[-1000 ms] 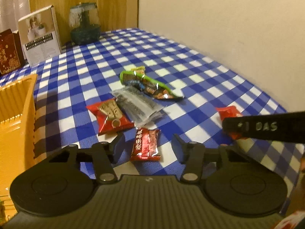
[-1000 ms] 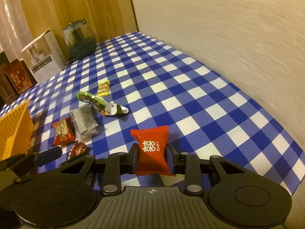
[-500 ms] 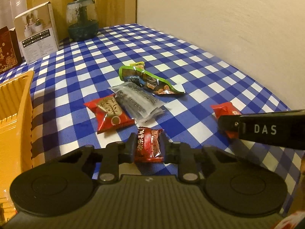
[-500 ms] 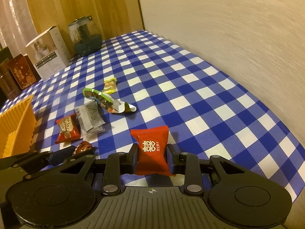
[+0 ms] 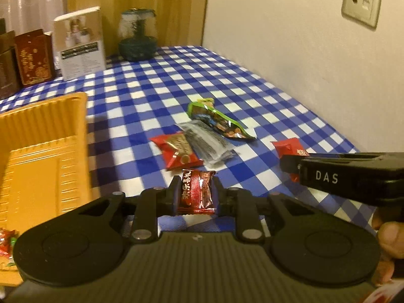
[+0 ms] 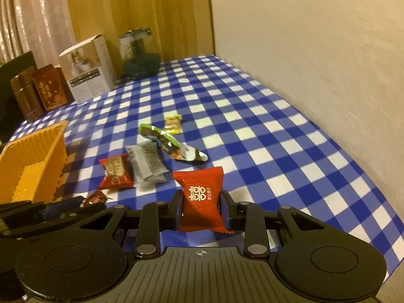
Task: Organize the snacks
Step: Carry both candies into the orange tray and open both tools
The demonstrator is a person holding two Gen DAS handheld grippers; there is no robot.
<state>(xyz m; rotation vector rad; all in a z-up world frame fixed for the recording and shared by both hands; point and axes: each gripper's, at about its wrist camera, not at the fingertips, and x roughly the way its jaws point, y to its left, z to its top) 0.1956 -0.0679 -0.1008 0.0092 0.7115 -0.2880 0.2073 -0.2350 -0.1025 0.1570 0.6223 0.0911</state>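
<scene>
My left gripper (image 5: 195,192) is shut on a dark red candy packet (image 5: 196,194) and holds it above the checked cloth. My right gripper (image 6: 200,203) is shut on a bright red candy packet (image 6: 200,197), also lifted; that packet shows at the right of the left wrist view (image 5: 289,147). On the cloth lie a red snack packet (image 5: 176,151), a grey clear packet (image 5: 207,144), a green packet (image 5: 217,121) and a small yellow candy (image 6: 173,123). The orange basket (image 5: 43,156) stands at the left, with a few candies in its near corner (image 5: 6,242).
The wall runs along the table's right edge. At the back stand a white box (image 5: 80,43), a glass jar (image 5: 137,35) and dark red boxes (image 5: 32,55). The right gripper's black body (image 5: 353,179) crosses the left wrist view's right side.
My left gripper closed on the dark red candy packet and lifted it off the cloth. My right gripper rose with the bright red packet. Both views tilted up.
</scene>
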